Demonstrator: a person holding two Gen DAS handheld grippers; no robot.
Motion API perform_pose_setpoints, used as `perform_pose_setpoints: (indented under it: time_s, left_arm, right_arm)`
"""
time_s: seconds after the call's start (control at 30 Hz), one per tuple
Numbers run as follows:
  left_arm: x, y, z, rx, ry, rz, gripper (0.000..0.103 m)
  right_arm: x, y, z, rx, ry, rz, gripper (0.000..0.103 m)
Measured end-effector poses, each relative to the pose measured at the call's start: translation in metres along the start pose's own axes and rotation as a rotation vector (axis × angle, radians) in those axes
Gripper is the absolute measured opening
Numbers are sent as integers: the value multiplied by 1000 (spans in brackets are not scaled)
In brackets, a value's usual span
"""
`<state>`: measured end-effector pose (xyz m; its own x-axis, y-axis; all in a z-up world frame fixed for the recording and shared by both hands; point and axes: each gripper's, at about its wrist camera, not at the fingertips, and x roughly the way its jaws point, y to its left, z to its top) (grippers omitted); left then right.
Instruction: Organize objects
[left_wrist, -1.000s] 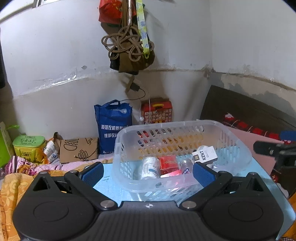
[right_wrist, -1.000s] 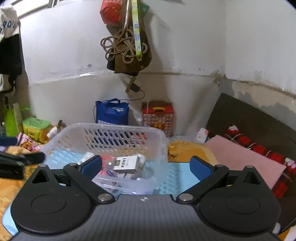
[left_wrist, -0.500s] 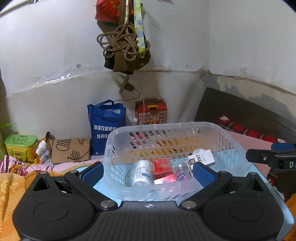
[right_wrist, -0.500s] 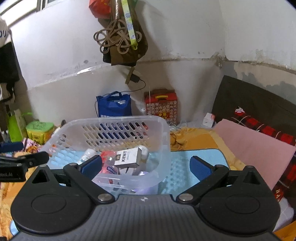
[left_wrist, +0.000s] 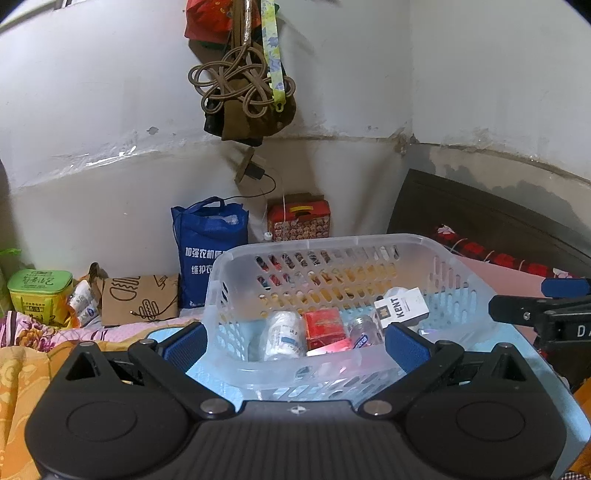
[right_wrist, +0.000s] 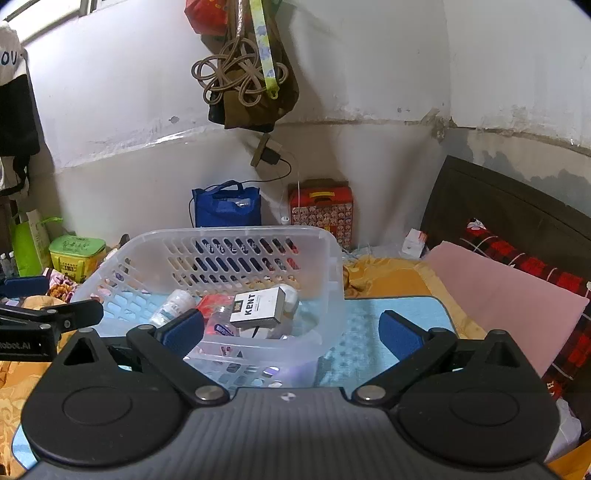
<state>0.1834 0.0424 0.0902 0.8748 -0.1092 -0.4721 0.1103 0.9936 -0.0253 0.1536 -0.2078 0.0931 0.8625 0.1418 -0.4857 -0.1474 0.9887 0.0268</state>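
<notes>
Basket: the clear slotted basket (left_wrist: 332, 251) sits on a light blue mat (right_wrist: 388, 314), straight ahead of my left fingers and ahead-left of my right ones.
Contents: a white KENT pack (left_wrist: 400, 307) leans at the basket's right end, a red box (left_wrist: 323, 326) at the middle, a white bottle (left_wrist: 282, 334) lying to its left, and a small clear bottle (left_wrist: 364, 332) between box and pack.
Left fingers: my left gripper (left_wrist: 295, 345) is spread wide with nothing held; the basket's near wall lies between the two blue pads (left_wrist: 184, 345).
Right fingers: my right gripper (right_wrist: 291, 334) is likewise released and empty; its left pad overlaps the basket's near right corner, its right pad is over bare mat.
Edges: the mat's right border meets a pink sheet (right_wrist: 509, 295) and a dark headboard (right_wrist: 498, 199); the orange bedcover (left_wrist: 22, 369) lies to the left.
Open room: bare mat to the basket's right; behind it, a blue bag (left_wrist: 210, 251) and a red carton (left_wrist: 299, 221) stand against the wall.
</notes>
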Motion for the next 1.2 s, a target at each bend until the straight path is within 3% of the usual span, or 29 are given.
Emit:
perform_pose_setpoints:
  time_s: [1.2]
  left_arm:
    - [1,1,-2,-3,-1,28,103]
  right_arm:
    - [0,7,-3,-17,-6,8,103]
